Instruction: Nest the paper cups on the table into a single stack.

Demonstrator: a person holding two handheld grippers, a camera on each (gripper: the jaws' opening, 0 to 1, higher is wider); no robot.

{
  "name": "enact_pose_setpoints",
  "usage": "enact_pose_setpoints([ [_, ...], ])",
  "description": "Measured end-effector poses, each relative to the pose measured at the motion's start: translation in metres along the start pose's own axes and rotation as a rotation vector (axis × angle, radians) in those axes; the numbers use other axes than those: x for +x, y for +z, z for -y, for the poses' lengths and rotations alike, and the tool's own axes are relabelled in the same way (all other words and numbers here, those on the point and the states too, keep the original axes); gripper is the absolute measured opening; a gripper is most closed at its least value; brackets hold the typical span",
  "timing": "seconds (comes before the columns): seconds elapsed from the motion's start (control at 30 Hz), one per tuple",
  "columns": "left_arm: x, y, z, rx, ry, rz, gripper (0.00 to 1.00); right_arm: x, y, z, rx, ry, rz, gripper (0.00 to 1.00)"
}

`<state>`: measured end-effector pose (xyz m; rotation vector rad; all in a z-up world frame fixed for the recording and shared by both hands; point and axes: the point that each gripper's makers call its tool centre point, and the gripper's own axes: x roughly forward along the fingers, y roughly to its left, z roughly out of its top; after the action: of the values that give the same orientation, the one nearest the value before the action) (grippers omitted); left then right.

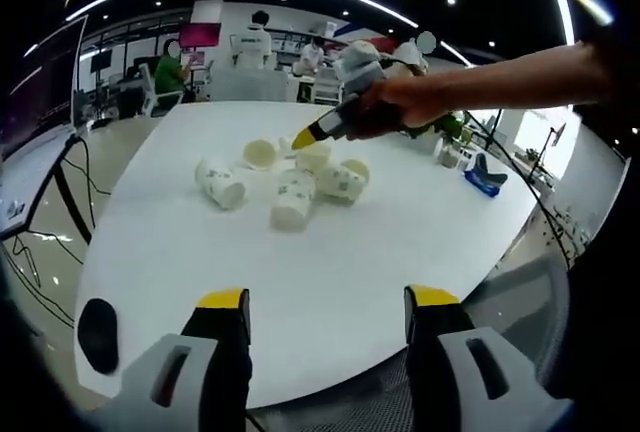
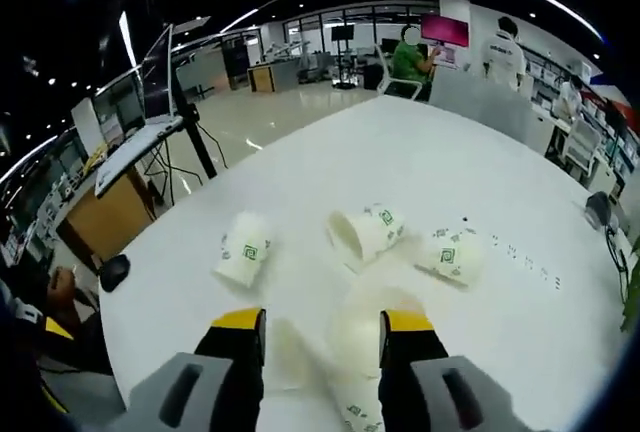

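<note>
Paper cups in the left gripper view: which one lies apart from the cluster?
The paper cup farthest left, on its side, alone on the table. The other cups crowd together under the right gripper.

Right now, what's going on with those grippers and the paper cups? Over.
Left gripper open, back at the table edge. Right gripper open, low over the paper cups, one between its jaws. Cups lie tipped and scattered, none nested. Nothing in the way.

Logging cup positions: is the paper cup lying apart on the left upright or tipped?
Tipped: the cup lies on its side on the table.
</note>
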<state>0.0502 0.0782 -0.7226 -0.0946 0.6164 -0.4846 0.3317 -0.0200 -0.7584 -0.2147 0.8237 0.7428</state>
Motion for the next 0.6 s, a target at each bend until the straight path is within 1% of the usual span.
enact_pose_setpoints([
  [0.03, 0.000, -0.001, 0.000, -0.002, -0.002, -0.004, 0.61, 0.000, -0.003, -0.002, -0.005, 0.001, -0.010, 0.42],
  [0.1, 0.001, -0.002, -0.001, -0.002, -0.006, -0.009, 0.61, 0.009, -0.003, 0.001, -0.013, 0.004, -0.025, 0.40],
  [0.13, 0.001, -0.003, -0.001, -0.003, -0.009, -0.012, 0.61, 0.009, -0.006, 0.002, -0.013, 0.000, -0.033, 0.39],
  [0.23, 0.003, -0.004, -0.001, 0.000, -0.017, -0.019, 0.61, 0.009, -0.014, 0.002, 0.019, -0.014, -0.061, 0.33],
  [0.27, 0.003, -0.004, -0.001, 0.001, -0.020, -0.020, 0.61, 0.013, -0.015, 0.003, 0.030, -0.015, -0.068, 0.32],
  [0.43, 0.005, -0.003, 0.000, 0.010, -0.028, -0.026, 0.61, 0.022, -0.022, 0.000, 0.037, -0.012, -0.105, 0.31],
  [0.5, 0.006, -0.002, 0.000, 0.011, -0.028, -0.027, 0.61, 0.036, -0.028, 0.001, 0.028, -0.012, -0.133, 0.31],
  [0.53, 0.007, -0.002, -0.001, 0.011, -0.027, -0.027, 0.61, 0.037, -0.028, 0.001, 0.027, -0.011, -0.137, 0.30],
  [0.6, 0.007, -0.001, -0.001, 0.006, -0.024, -0.026, 0.61, 0.044, -0.032, 0.002, 0.027, -0.003, -0.169, 0.29],
])
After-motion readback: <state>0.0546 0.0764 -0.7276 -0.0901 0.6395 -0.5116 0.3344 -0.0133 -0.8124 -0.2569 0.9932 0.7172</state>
